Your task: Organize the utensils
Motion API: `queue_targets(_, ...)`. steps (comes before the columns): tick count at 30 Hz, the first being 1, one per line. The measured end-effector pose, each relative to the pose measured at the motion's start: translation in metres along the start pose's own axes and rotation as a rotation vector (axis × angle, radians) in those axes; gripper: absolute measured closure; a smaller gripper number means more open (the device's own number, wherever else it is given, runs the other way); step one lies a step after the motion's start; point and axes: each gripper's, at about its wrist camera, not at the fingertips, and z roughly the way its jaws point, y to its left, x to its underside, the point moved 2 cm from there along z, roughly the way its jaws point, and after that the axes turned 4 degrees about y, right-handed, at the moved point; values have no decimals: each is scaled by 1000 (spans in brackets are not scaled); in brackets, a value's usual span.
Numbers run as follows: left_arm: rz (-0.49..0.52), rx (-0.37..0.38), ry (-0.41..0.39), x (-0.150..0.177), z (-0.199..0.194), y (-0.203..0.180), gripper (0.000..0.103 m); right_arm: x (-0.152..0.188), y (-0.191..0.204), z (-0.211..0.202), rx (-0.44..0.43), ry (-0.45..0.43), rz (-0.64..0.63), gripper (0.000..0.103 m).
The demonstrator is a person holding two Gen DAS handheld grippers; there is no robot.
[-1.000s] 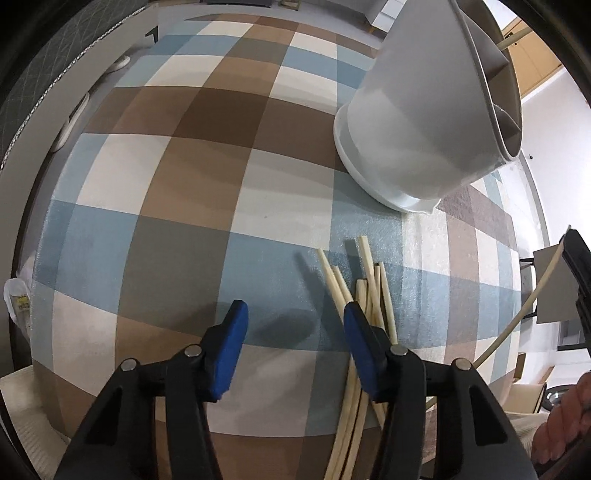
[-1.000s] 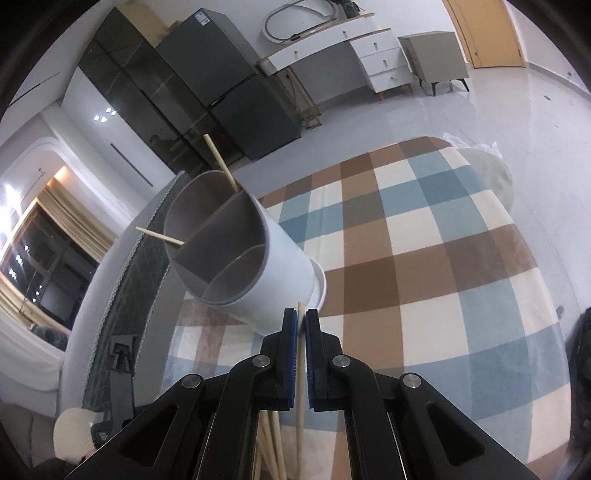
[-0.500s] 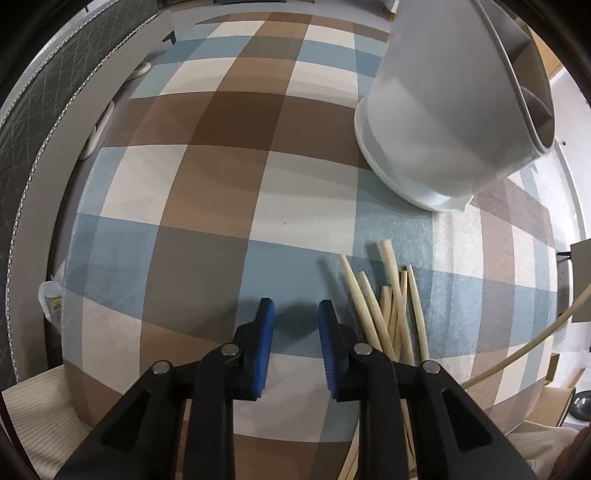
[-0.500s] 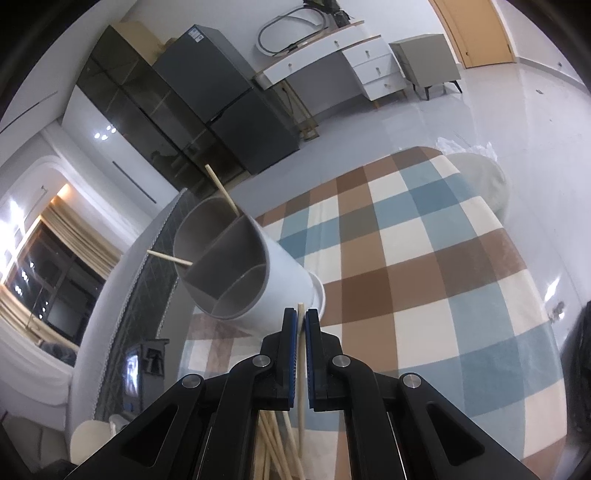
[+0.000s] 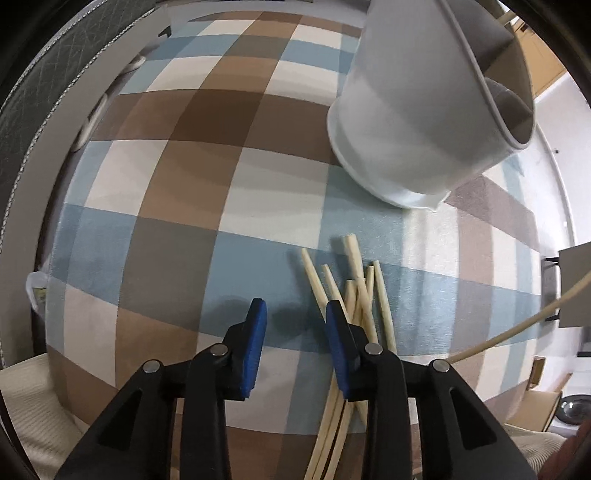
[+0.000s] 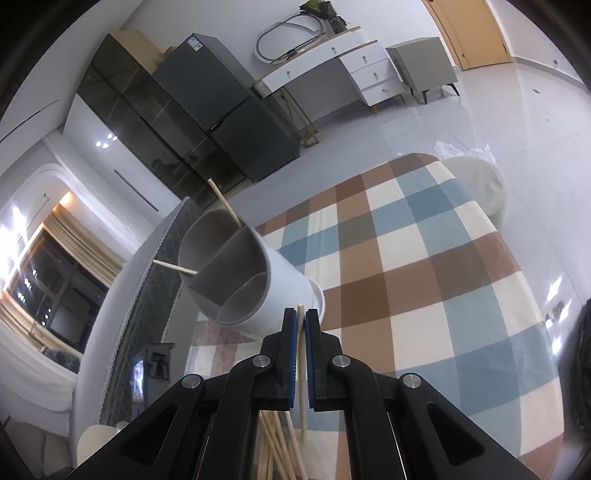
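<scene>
A big checked rug point(image 5: 192, 155) in brown, blue and cream covers the floor, and everything sits on it. In the right wrist view the room behind has one dark fridge point(image 6: 225, 110), one white desk with drawers point(image 6: 332, 66), one small grey cabinet point(image 6: 421, 62) and one orange door point(image 6: 476, 29).

In the left wrist view, the left gripper point(image 5: 293, 332) hangs low over the rug. Its two blue pads point(image 5: 255, 339) are apart and nothing is between them. Just to the right of it lies a pile of chopsticks point(image 5: 354, 291) flat on the rug. About six pale tips show, fanned out, and the right pad is in front of some of them. Past the pile, further right, stands one white utensil holder point(image 5: 413, 122). It has walls inside that split it into parts.

In the right wrist view, the utensil holder point(image 6: 258, 288) shows three parts inside. Two chopsticks stand in it: one point(image 6: 221, 201) pokes up from the back part, and one point(image 6: 173, 266) leans out to the left. To the right of the holder is the right gripper point(image 6: 301, 328). Its two pads are squeezed on one chopstick point(image 6: 301, 362), and the tip sticks up just above them, close to the holder. Some chopsticks from the pile point(image 6: 277, 443) show below the gripper.
</scene>
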Motion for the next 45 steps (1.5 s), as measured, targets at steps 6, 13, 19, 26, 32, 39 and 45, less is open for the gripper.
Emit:
queue_targets(6,-12,30,-83,-14,-21,-5,76,-2,-2,-1,0,-3,14,99)
queue_targets(13,38,39,-39,-29,-7,-28,76,-3,-1,0,-1,-3,13,99)
queue_targets(19,82,-7,-4,-28,1,-41,76,-5,-3,1,-4,1,30,99)
queue_targets(26,77,-45,22,-33,11,-40,81,-6,-3,3,2,1,25,99)
queue_targets(32,74,-16,-4,-33,9,-35,101,-5,-3,4,14,5,18,99)
queue_targets(39,87,71,-110,-24,-28,-22,101,-1,5,0,35,-8,-28,99)
queue_targets(45,137,148,-275,1,-74,-6,101,10,27,-12,53,-50,-128,99)
